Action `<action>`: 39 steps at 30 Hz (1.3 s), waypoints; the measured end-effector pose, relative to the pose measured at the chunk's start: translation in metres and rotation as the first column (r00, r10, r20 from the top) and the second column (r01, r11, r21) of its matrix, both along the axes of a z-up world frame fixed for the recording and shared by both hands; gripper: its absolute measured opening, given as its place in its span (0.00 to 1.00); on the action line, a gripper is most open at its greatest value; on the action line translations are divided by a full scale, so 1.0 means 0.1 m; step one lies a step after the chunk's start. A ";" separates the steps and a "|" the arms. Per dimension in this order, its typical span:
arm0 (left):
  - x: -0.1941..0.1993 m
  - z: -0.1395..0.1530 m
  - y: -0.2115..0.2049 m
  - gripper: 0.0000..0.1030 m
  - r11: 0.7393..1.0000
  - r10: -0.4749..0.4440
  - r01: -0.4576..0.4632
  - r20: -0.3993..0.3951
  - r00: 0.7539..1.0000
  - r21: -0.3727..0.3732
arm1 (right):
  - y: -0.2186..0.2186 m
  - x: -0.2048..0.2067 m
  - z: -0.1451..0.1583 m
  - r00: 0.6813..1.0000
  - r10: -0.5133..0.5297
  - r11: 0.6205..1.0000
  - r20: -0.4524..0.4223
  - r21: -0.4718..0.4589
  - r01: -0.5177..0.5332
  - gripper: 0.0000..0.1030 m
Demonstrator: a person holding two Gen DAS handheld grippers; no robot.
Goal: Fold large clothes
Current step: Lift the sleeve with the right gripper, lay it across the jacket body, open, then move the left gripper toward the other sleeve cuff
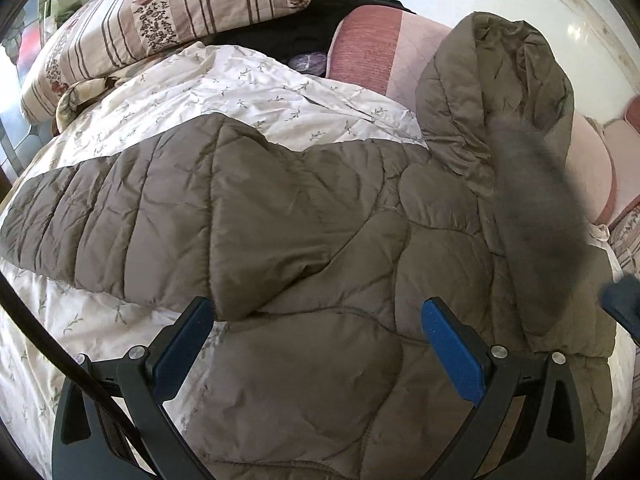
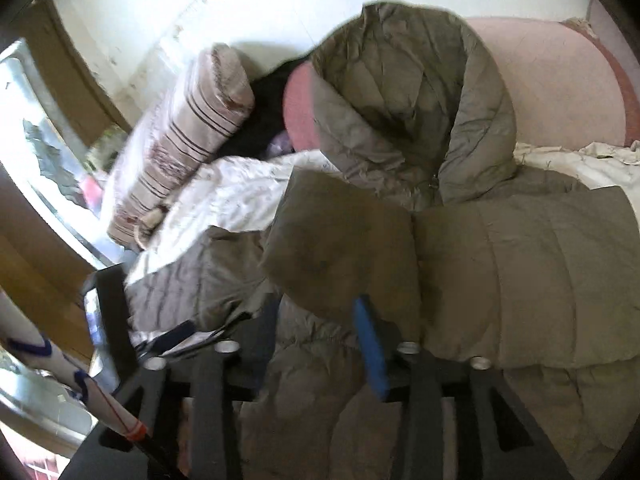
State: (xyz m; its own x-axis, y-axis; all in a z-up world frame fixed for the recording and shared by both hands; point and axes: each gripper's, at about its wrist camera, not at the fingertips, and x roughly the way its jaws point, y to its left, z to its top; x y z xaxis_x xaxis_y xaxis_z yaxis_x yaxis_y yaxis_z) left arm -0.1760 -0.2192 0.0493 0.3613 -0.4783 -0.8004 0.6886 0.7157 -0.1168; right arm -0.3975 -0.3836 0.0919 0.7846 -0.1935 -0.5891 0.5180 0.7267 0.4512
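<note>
One sleeve (image 2: pixel 340 240) lies folded across the coat (image 1: pixel 320 208); the right claw (image 2: pixel 280 320) stands apart, empty. Next the open left claw (image 1: pixel 316 320) must take the other sleeve (image 1: pixel 112 216).

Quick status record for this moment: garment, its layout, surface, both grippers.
garment: brown quilted hooded coat
hood: propped against pink headboard
sleeves: one stretched sideways over the sheet; the other folded across the coat's body
surface: bed with white floral sheet
nearby: striped pillow
left gripper: open above the coat, nothing held
right gripper: jaws apart, image blurred, no clamped fabric visible
</note>
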 end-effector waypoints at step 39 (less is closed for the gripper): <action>0.02 -0.02 -0.10 1.00 0.999 0.027 -0.029 0.041 0.999 0.045 | -0.88 -1.92 -0.56 0.671 -0.692 0.707 -0.267 -0.065 0.704 0.25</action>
State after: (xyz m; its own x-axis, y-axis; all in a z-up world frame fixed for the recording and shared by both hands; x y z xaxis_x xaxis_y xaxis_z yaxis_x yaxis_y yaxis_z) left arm -0.1739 -0.2292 0.0473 0.4064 -0.4312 -0.8056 0.6716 0.7388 -0.0567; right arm -0.5890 -0.4721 0.0363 0.2527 -0.5947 -0.7632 0.9643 0.0906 0.2488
